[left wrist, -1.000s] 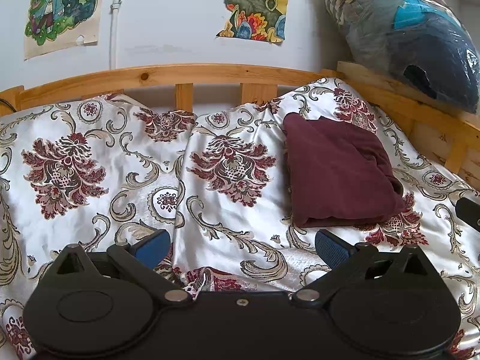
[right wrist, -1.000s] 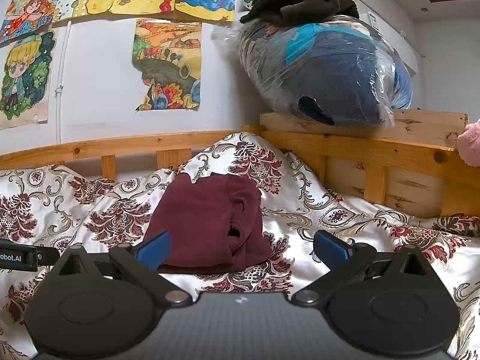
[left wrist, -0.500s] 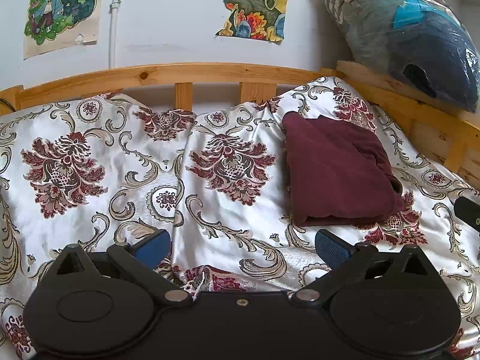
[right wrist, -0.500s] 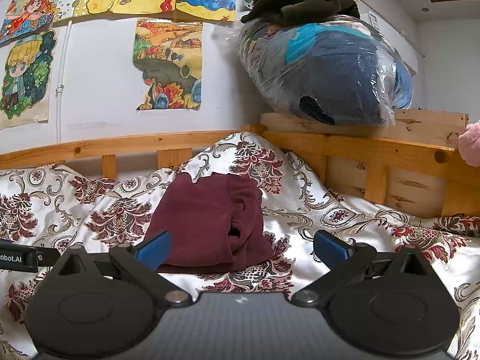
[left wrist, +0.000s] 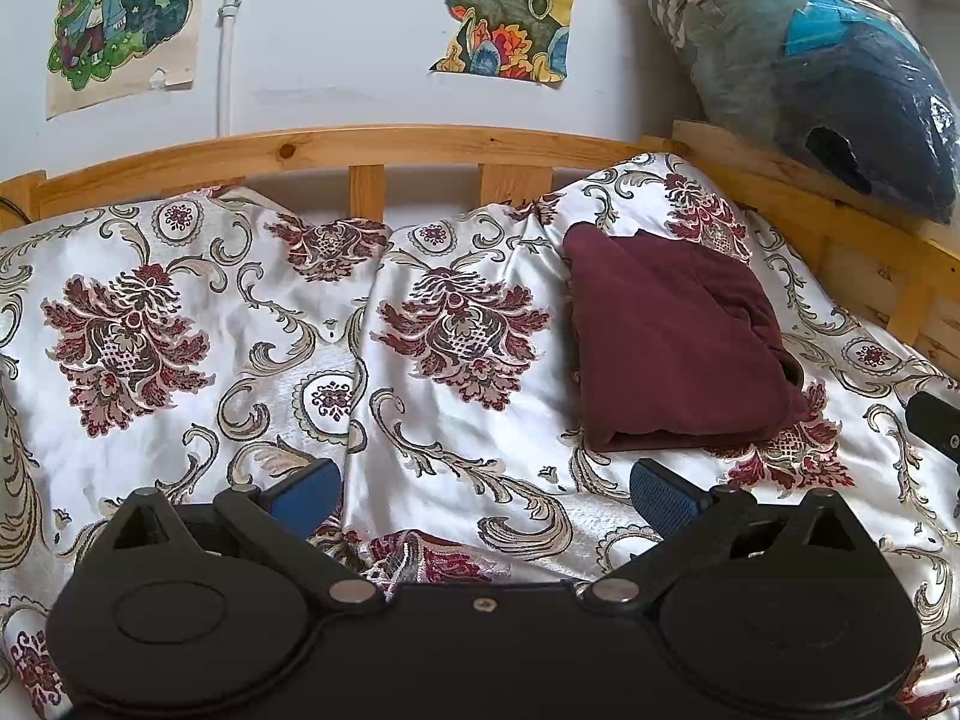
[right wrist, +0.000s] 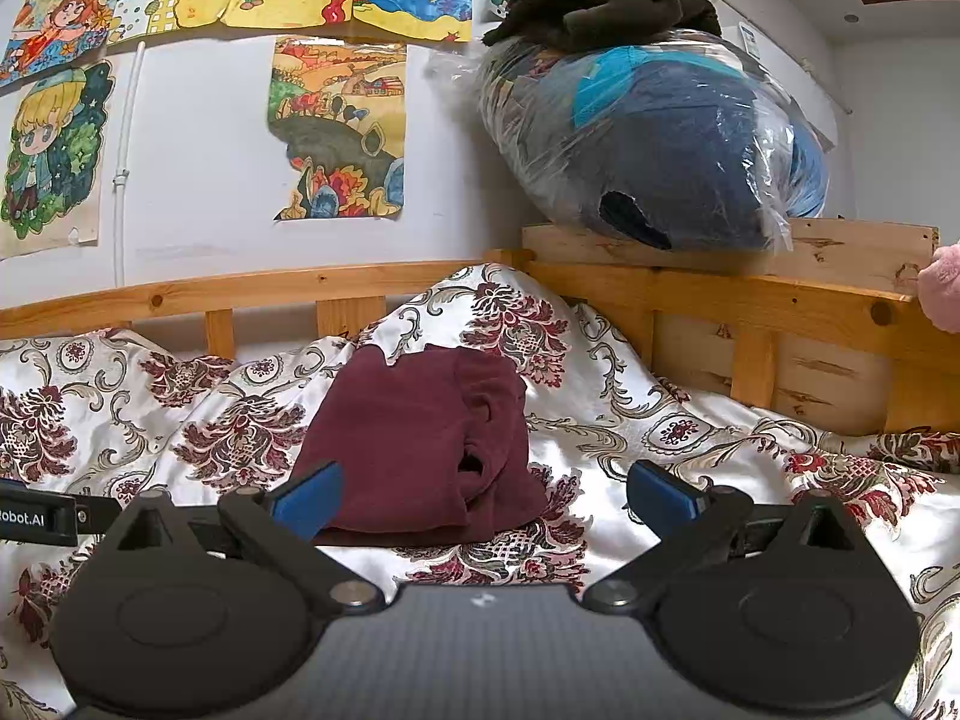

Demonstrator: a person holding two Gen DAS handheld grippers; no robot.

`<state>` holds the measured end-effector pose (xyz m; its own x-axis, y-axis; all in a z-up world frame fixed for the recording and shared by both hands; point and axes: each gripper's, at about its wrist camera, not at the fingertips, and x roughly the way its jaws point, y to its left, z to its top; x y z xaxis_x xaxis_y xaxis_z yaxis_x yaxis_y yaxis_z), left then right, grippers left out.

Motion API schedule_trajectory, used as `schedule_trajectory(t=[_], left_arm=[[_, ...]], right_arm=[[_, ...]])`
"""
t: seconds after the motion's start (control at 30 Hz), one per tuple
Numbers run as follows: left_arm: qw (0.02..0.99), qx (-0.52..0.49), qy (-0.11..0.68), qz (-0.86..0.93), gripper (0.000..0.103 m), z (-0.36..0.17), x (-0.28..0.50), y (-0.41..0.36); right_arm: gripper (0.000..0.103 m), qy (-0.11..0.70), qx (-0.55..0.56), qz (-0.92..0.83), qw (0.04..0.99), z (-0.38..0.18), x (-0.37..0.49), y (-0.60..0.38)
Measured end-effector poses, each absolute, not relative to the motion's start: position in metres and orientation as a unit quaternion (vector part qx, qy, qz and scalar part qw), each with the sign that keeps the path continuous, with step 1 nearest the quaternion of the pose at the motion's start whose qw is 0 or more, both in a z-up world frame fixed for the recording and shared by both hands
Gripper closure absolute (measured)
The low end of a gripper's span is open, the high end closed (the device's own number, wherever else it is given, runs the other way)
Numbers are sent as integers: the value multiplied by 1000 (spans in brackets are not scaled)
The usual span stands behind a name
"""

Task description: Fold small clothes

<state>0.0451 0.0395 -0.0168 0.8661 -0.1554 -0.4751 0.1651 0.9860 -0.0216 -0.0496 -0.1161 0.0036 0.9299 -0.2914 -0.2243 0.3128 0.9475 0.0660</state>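
Left gripper (left wrist: 483, 489): low over the bedspread, jaws spread wide, holding nothing; the folded garment lies ahead and to its right.
Right gripper (right wrist: 483, 489): low and level, jaws wide apart and empty, just short of the garment's near edge.
Maroon garment (left wrist: 675, 339): folded in a flat block on the bedspread, touched by neither gripper.
Bedspread (left wrist: 198, 324): satin floral, rumpled under the garment.
Wooden bed rail (left wrist: 336, 147): behind the garment.
Plastic-wrapped bundle (right wrist: 654, 138): on the rail's corner, beyond the garment.
Drawings (right wrist: 339, 132): on the wall, farthest back.
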Motion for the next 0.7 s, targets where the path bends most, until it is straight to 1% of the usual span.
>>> schedule_trajectory(t=[0.7], left_arm=[[965,12,247,-83,1,-17,45,39]], right_arm=[[0,106,51,-151,981,3,-49,-114]])
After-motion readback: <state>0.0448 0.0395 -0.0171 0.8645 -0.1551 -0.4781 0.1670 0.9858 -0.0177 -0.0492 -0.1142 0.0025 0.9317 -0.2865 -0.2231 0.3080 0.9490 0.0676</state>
